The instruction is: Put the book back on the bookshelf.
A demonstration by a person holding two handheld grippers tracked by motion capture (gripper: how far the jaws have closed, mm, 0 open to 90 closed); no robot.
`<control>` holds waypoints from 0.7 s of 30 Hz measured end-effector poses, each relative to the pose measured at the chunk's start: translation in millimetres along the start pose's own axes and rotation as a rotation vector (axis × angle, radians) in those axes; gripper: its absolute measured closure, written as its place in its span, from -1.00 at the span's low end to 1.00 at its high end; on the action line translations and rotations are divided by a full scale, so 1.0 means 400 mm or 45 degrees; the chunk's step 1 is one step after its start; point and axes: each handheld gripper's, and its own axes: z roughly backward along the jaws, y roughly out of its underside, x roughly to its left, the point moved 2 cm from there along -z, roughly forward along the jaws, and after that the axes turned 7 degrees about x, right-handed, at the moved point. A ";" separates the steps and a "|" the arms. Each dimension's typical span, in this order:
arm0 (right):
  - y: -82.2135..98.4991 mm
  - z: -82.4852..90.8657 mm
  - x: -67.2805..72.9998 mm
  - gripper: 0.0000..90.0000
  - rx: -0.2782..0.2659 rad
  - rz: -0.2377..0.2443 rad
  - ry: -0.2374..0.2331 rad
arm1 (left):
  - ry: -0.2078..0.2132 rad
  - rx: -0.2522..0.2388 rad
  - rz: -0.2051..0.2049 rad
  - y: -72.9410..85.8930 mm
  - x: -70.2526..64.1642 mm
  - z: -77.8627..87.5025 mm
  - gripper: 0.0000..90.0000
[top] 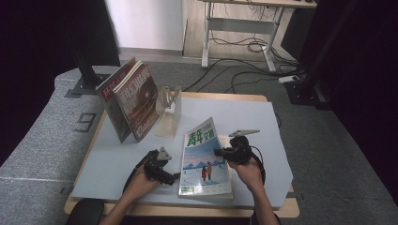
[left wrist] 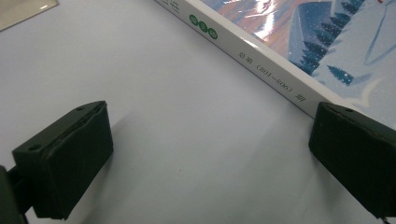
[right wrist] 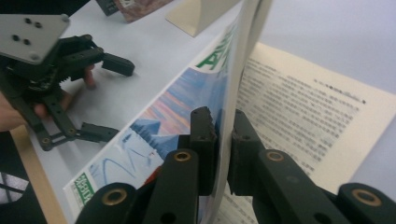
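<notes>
On the pale table [top: 117, 159], the left gripper [top: 176, 176] rests with its jaws wide apart and nothing between them; one jaw sits right at the spine of the magazine [top: 205, 164], which lies just to its right. The spine runs away from the person, toward the bookstand [top: 170, 112]. Further right, the right gripper [right wrist: 223, 140] has its jaws pinched on the front cover [right wrist: 187, 107], lifted upright off the printed page [right wrist: 299, 112]. The cover would seem to hinge over toward the left gripper.
</notes>
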 end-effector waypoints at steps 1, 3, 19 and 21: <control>0.005 -0.002 -0.008 0.77 -0.001 -0.012 -0.006 | 0.000 0.000 0.000 0.000 0.000 0.000 -1.00; 0.019 -0.008 -0.025 0.76 0.004 -0.042 -0.020 | 0.000 0.000 0.000 0.000 0.000 0.000 -1.00; 0.118 -0.040 -0.101 0.15 0.071 -0.049 -0.134 | 0.000 0.000 0.002 0.000 -0.001 0.000 -1.00; 0.123 -0.038 -0.105 0.14 0.071 -0.043 -0.163 | 0.000 0.001 0.002 0.000 0.000 0.000 -1.00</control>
